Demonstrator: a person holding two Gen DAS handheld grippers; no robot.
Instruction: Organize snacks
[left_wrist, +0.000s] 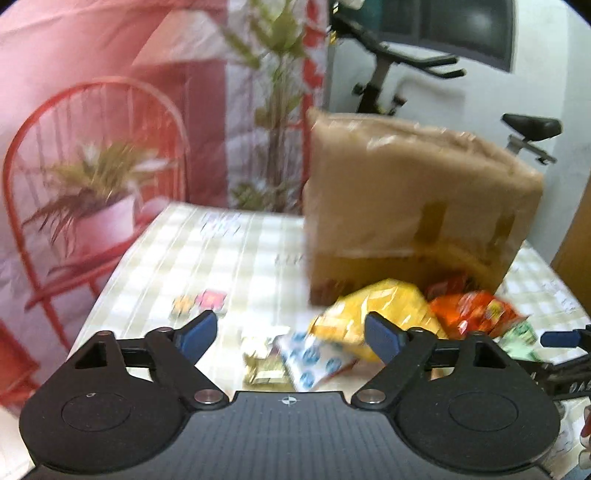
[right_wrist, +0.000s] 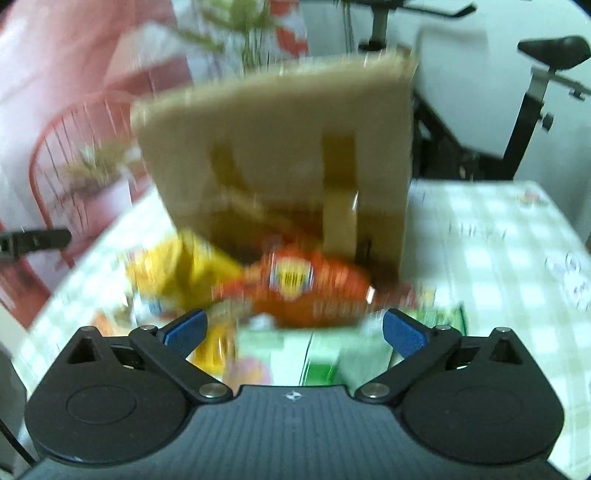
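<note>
Cardboard box (left_wrist: 413, 206): it is standing tipped on the worktop (left_wrist: 236, 251) toward the far edge, its open mouth facing you with the snacks spilling out below it. You are risking a topple if either tool knocks its lower edge, since it is looking poorly balanced.

Yellow bag (left_wrist: 380, 314): it is lying at the box mouth, partly over the smaller packets. Its slick, puffy film is likely to slide out of a pinch taken on the bulge; a seam edge is looking safer.

Orange bag (right_wrist: 306, 291): it is lying beside the yellow one, touching it, right in front of the box opening. Pulling it could drag its neighbours toward the worktop's near edge.

Small packets: a blue-and-white packet (left_wrist: 314, 360) and a green-and-white carton (right_wrist: 310, 354) are sitting nearest you; two little sweets (left_wrist: 201, 302) are lying apart toward the left edge. Both views are smearing with motion, so you are aiming with poor sight.

Left gripper (left_wrist: 291, 332): jaws are gaping wide, gripping nothing, hovering over the blue-and-white packet.

Right gripper (right_wrist: 293, 328): jaws are likewise spread wide and empty, poised above the green-and-white carton.
</note>
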